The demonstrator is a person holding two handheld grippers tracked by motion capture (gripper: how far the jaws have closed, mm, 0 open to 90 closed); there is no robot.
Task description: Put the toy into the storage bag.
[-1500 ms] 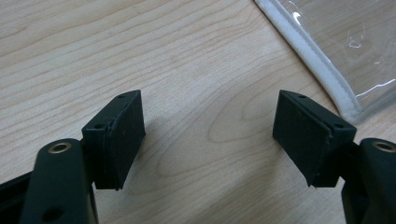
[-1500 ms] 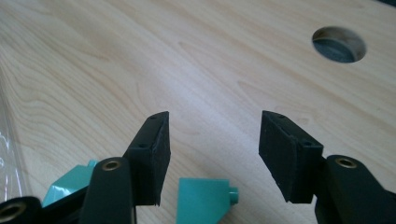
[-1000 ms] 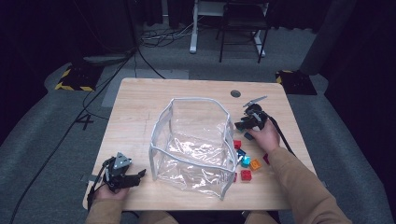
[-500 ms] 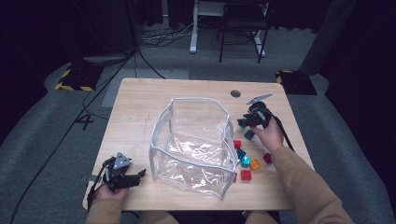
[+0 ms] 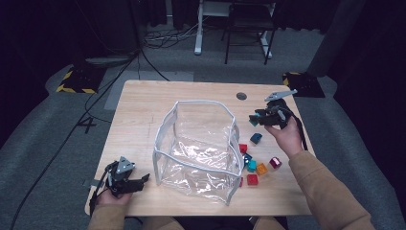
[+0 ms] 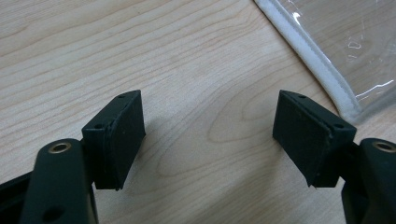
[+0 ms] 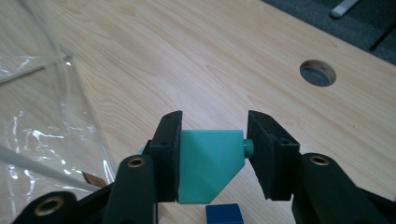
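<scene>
High view has my right gripper (image 5: 254, 118) lifted a bit over the table (image 5: 143, 115) just past the right side of the clear bag (image 5: 198, 143), and it's clamped on a teal block (image 7: 210, 170). Right gripper view shows that nicely: the block sits squeezed between both jaws, with a little round peg on its side pressed against one pad, and a blue block (image 7: 224, 215) peeks in just below it. Further out there's the round hole (image 7: 317, 73) in the tabletop. Rest of the blocks are loose on the table right beside the bag's right wall: a dark blue one (image 5: 256, 138), a red one (image 5: 243, 148), a teal (image 5: 251, 166), an orange (image 5: 261, 168), a dark red (image 5: 275, 163) and another red (image 5: 252, 179). My left gripper (image 5: 139, 181) rests at the front left corner, jaws spread wide with nothing in them; left gripper view shows bare wood between the pads and the bag's white edge (image 6: 317, 60) off to one side.
</scene>
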